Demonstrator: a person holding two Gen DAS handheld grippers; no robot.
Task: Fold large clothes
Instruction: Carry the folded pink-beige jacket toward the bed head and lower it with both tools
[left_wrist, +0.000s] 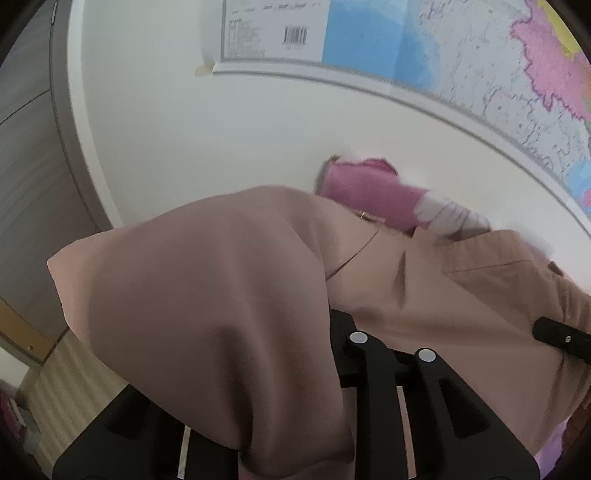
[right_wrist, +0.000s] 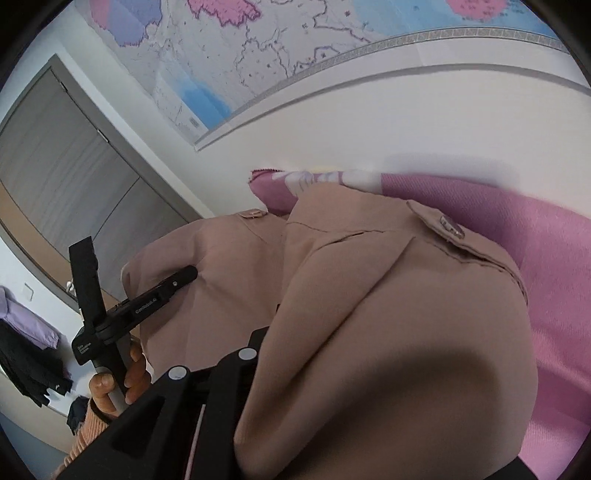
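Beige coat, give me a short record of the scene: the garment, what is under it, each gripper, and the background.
garment: beige coat, bunched up, draped over both grippers
beneath: pink cloth
left gripper: tip against the coat; whether it grips is hidden
right gripper: tip at the coat's fabric; jaws hidden
hand: around the left gripper's handle
background: map on a white wall, grey door
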